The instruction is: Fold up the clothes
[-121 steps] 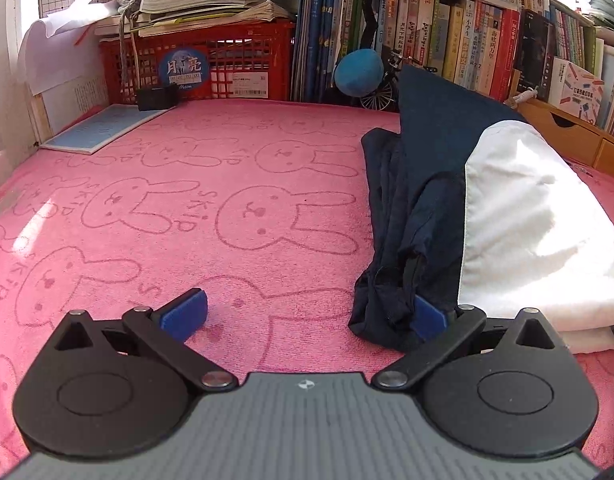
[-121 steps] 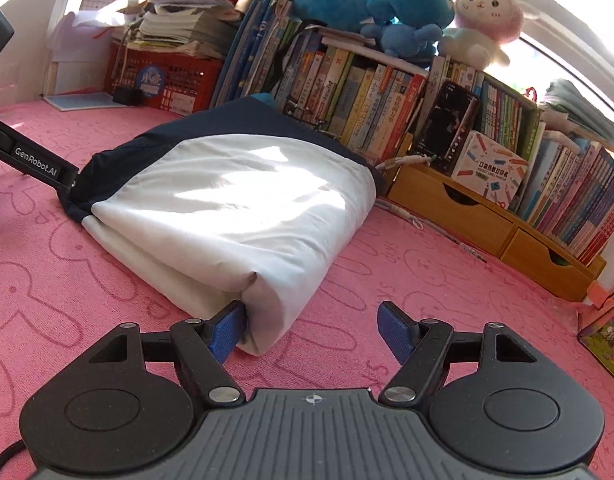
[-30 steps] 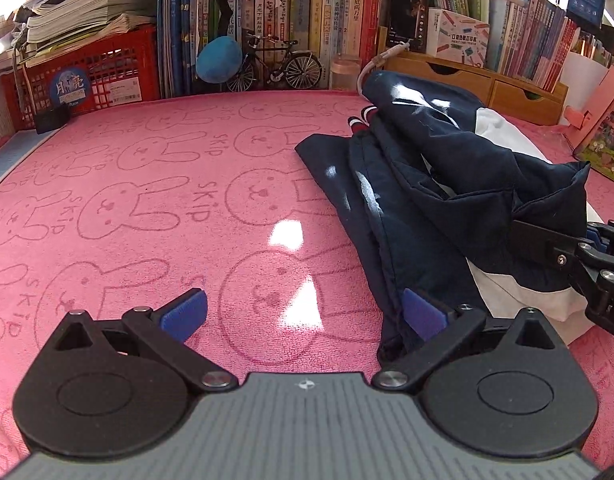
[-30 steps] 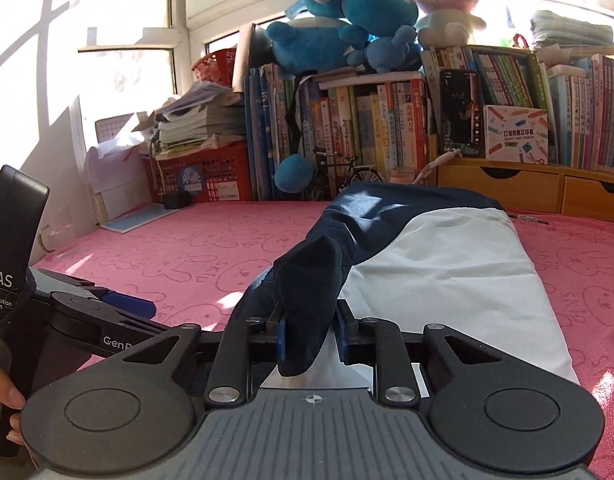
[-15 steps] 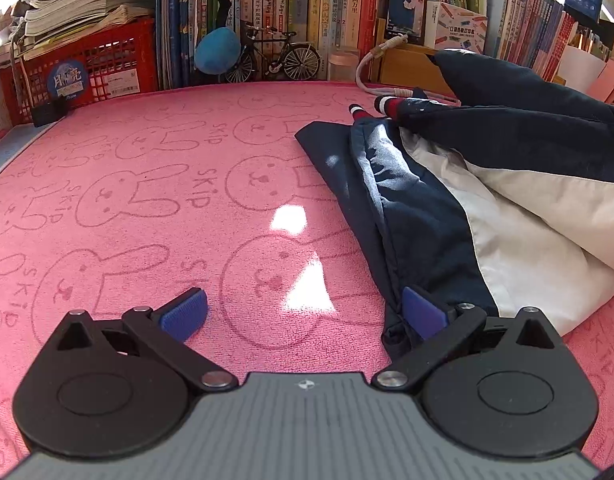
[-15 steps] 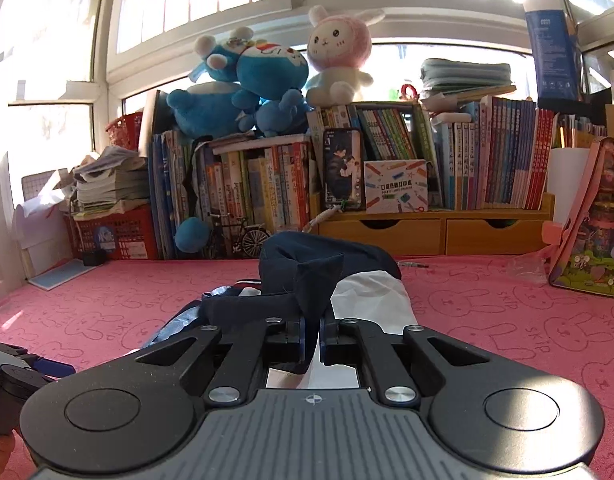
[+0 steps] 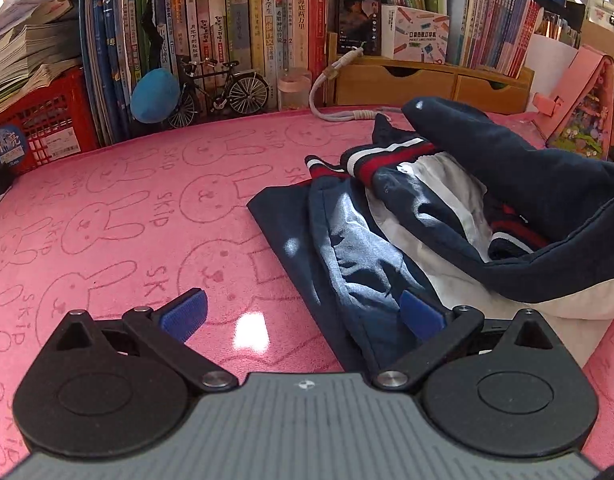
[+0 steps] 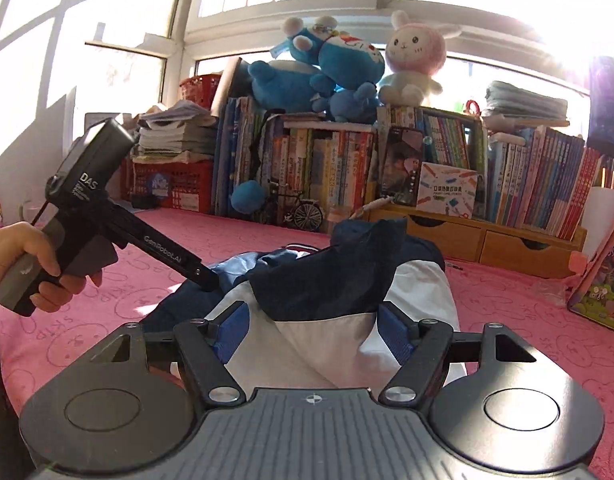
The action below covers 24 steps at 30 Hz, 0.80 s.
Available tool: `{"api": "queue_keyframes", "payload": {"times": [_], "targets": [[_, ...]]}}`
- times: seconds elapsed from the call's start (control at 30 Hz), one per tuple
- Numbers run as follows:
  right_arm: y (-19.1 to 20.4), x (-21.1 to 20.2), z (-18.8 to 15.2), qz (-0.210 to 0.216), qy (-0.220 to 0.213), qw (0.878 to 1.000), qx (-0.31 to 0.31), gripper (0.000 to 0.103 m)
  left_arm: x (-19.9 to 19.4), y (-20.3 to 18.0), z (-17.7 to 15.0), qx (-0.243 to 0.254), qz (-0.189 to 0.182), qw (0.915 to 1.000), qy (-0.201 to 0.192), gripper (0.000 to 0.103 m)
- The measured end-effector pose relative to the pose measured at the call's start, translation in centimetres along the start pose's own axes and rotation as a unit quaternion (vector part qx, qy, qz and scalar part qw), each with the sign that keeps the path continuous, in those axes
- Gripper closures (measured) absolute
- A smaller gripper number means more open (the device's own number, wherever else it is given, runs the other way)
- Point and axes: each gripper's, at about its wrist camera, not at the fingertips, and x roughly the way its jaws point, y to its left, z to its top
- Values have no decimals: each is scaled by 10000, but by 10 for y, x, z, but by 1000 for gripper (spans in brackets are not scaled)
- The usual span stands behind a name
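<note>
The blue and white jacket (image 8: 339, 280) lay between the right claw (image 8: 313, 334), whose jaws were opening. The left claw (image 7: 303, 316) was wide open, its handle saying "GenRobot.AI". Behind stood books (image 8: 539, 184), on the pink "SKIP" bunny worktop (image 7: 127, 220).

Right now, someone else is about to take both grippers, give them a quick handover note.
Left gripper: open, low beside the jacket's navy edge, gripping nothing.
Right gripper: jaws opening, the fabric lies between the pads, not pinched.
Navy and white jacket: on the pink bunny towel in front of the bookshelf, one navy flap folded over the white part.
Done: that first fold.
Left: it looks bunched and lumpy; probably smooth it and finish folding.
</note>
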Motion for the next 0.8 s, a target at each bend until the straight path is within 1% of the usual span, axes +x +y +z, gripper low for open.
{"api": "queue_keyframes", "payload": {"times": [0.03, 0.1, 0.2, 0.3, 0.33, 0.4, 0.43, 0.47, 0.5, 0.53, 0.57, 0.6, 0.63, 0.67, 0.7, 0.73, 0.77, 0.8], "targets": [[14, -2, 0, 130, -98, 9997, -199, 31, 8, 5, 2, -120, -12, 9999, 86, 0], [37, 4, 0, 572, 18, 9976, -384, 33, 23, 15, 4, -362, -21, 9991, 227, 0], [63, 14, -3, 995, 94, 9934, -560, 33, 29, 27, 7, -540, 80, 9982, 262, 0], [77, 34, -3, 1042, 403, 9915, -673, 33, 33, 29, 8, -386, 299, 9986, 208, 0], [76, 46, -2, 1010, 534, 9917, -586, 32, 35, 29, 9, -357, 360, 9985, 204, 0], [71, 71, -2, 967, 846, 9915, -215, 32, 39, 31, 13, -346, 453, 9981, 219, 0], [68, 83, -3, 1042, 1054, 9890, 10, 32, 42, 33, 17, -359, 500, 9978, 239, 0], [64, 94, -5, 1137, 1272, 9850, 241, 29, 43, 35, 21, -372, 582, 9973, 253, 0], [63, 101, -9, 1350, 1478, 9792, 332, 22, 44, 36, 26, -382, 680, 9966, 262, 0], [65, 99, -8, 1503, 1539, 9763, 246, 22, 46, 38, 30, -391, 778, 9958, 272, 0], [67, 95, -6, 1636, 1567, 9739, 127, 23, 44, 39, 34, -383, 987, 9941, 243, 0], [65, 85, -3, 1697, 1474, 9743, 155, 25, 40, 38, 38, -347, 1184, 9922, 152, 0], [62, 75, -1, 1741, 1355, 9751, 215, 25, 32, 36, 40, -275, 1194, 9925, 5, 0], [55, 61, 4, 1670, 1147, 9788, 313, 24, 24, 34, 41, -191, 1134, 9932, -158, 0], [48, 48, 10, 1485, 891, 9842, 359, 22, 16, 29, 40, -113, 964, 9949, -288, 0], [39, 36, 17, 1172, 573, 9909, 340, 19, 9, 24, 39, -50, 731, 9966, -381, 0], [30, 24, 24, 759, 234, 9965, 258, 12, 6, 18, 38, 2, 500, 9979, -409, 0], [24, 17, 29, 400, -31, 9991, 122, 3, 5, 12, 37, 53, 273, 9988, -412, 0]]}}
